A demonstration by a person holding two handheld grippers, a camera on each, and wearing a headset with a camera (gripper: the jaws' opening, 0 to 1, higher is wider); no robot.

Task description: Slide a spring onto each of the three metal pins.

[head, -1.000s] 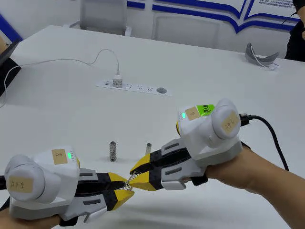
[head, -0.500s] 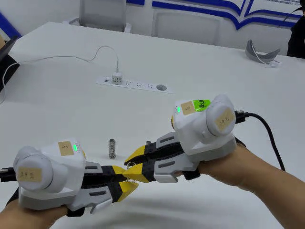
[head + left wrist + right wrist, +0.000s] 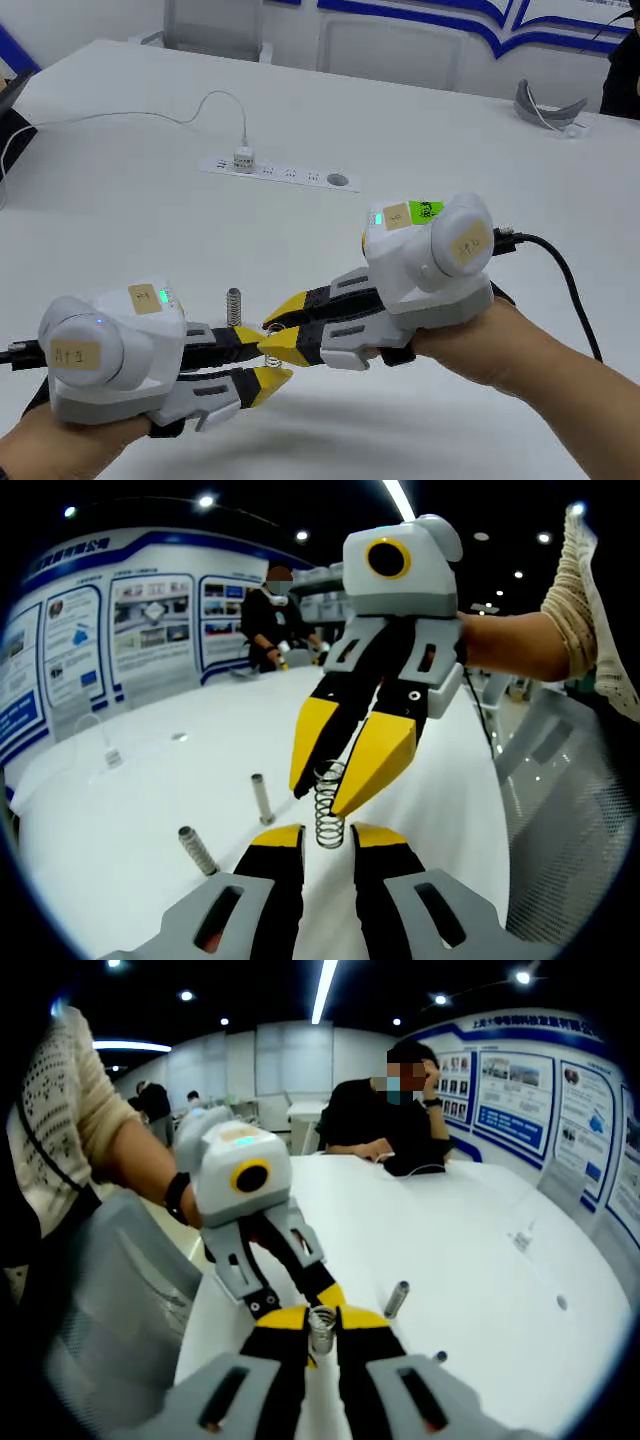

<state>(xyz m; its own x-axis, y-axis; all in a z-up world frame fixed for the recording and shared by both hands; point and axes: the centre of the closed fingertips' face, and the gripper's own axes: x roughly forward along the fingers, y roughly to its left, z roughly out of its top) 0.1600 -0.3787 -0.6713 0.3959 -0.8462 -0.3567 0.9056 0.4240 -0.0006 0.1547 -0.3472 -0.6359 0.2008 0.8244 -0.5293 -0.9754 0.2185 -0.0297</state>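
Note:
A small loose spring (image 3: 329, 815) hangs in the air between the two yellow-tipped grippers, low over the white table (image 3: 120, 230). My right gripper (image 3: 320, 1322) is shut on one end of it, and the coil (image 3: 320, 1332) sits tight between its tips. My left gripper (image 3: 328, 838) points at the right one, its jaws slightly apart around the spring's other end. The tips meet at the spring (image 3: 272, 350) in the head view. Just beyond stands one pin wearing a spring (image 3: 234, 305) (image 3: 197, 849). A bare pin (image 3: 262, 798) stands next to it.
A white power strip (image 3: 280, 172) with a plugged charger and cable lies mid-table. A grey curved object (image 3: 545, 110) rests at the far right edge. A black cable (image 3: 560, 275) trails from the right gripper. A person (image 3: 400, 1120) sits at the table's far end.
The right gripper's tips have closed onto the spring while the left gripper's jaws have spread a little. Both grippers have risen slightly, still tip to tip.

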